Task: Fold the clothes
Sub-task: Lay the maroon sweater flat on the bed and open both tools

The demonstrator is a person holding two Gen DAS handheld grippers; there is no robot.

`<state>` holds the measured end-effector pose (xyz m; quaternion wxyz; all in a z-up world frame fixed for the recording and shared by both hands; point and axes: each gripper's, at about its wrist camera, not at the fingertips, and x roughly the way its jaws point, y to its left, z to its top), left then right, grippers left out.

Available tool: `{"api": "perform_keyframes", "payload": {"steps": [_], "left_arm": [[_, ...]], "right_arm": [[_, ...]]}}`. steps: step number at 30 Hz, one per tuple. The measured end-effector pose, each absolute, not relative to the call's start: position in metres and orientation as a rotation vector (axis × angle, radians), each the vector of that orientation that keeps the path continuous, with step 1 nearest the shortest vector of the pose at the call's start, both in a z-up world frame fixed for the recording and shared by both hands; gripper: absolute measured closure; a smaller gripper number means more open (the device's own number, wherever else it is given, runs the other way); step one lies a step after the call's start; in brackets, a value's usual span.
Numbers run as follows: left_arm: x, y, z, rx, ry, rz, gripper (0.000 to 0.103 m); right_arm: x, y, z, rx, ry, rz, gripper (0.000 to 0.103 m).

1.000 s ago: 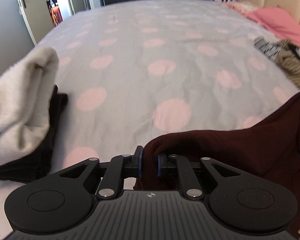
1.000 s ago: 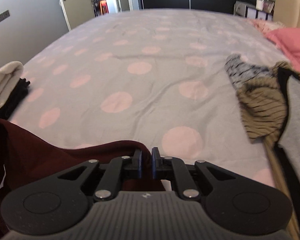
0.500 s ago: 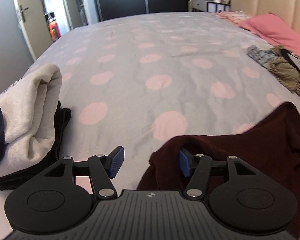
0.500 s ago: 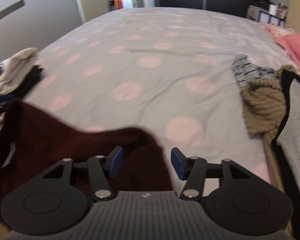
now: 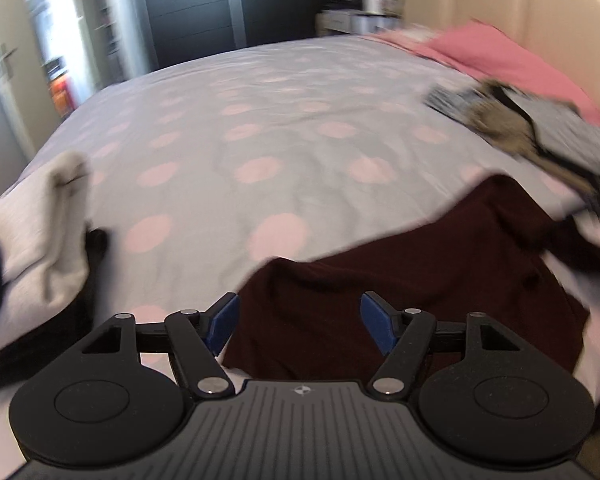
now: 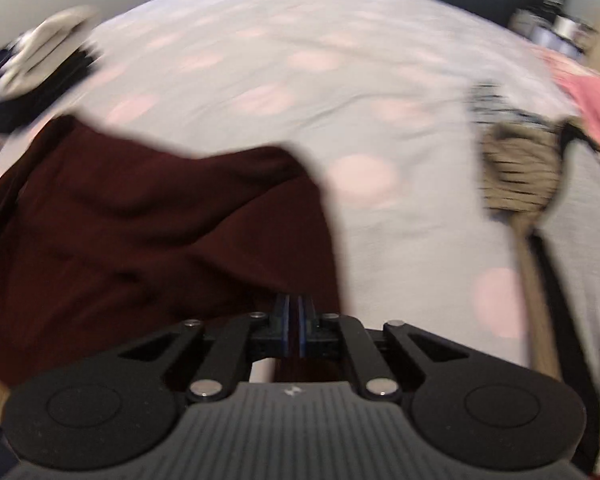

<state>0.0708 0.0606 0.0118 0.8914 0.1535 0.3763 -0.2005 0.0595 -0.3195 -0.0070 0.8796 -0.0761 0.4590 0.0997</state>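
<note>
A dark maroon garment [image 5: 400, 280] lies spread near the front edge of the dotted bedspread [image 5: 260, 120]. My left gripper [image 5: 298, 320] hangs just above its left corner. Its jaws are opening wide, and the blue pads [image 5: 222, 320] stand clear of the cloth below. In the right wrist view the same maroon garment [image 6: 140, 220] fills the lower left. My right gripper [image 6: 299, 316] is closing, its pads together on a thin fold at the garment's near right edge.
A folded stack with a pale sweatshirt [image 5: 32, 248] on top sits at the left; it shows as the folded stack [image 6: 40, 52] in the right view too. Several loose clothes [image 5: 520, 128], striped and grey, lie at the right beside a pink pillow [image 5: 500, 60]. Loose clothes [image 6: 520, 168] border the garment's right.
Both grippers let go of the maroon garment and opened. The left stays open and has shifted right over the cloth; the right has shut again on the garment's edge. Both views are motion-blurred.
</note>
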Motion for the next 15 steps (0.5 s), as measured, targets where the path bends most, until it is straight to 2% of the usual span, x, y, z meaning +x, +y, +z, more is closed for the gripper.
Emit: {"api": "perform_keyframes", "payload": {"steps": [4,5,8,10,12,15], "left_arm": [[0.054,0.042,-0.004,0.483,0.770,-0.514,0.043],[0.051,0.039,-0.008,0.520,0.769,-0.529,0.048],[0.042,0.037,-0.017,0.575,0.772,-0.564,0.056],[0.038,0.038,-0.020,0.591,0.770,-0.581,0.057],[0.034,0.039,-0.023,0.610,0.756,-0.596,0.057],[0.028,0.036,-0.030,0.673,0.746,-0.618,0.062]], "right_arm": [[0.073,-0.354,-0.006,-0.100,0.966,0.012,0.097],[0.075,-0.361,-0.007,-0.094,0.975,-0.034,0.097],[0.076,-0.375,-0.010,-0.079,1.002,-0.114,0.090],[0.070,-0.376,-0.001,-0.079,0.985,-0.108,0.085],[0.060,-0.365,0.012,-0.096,0.927,-0.019,0.071],[0.048,-0.338,0.020,-0.134,0.861,0.154,0.070]]}}
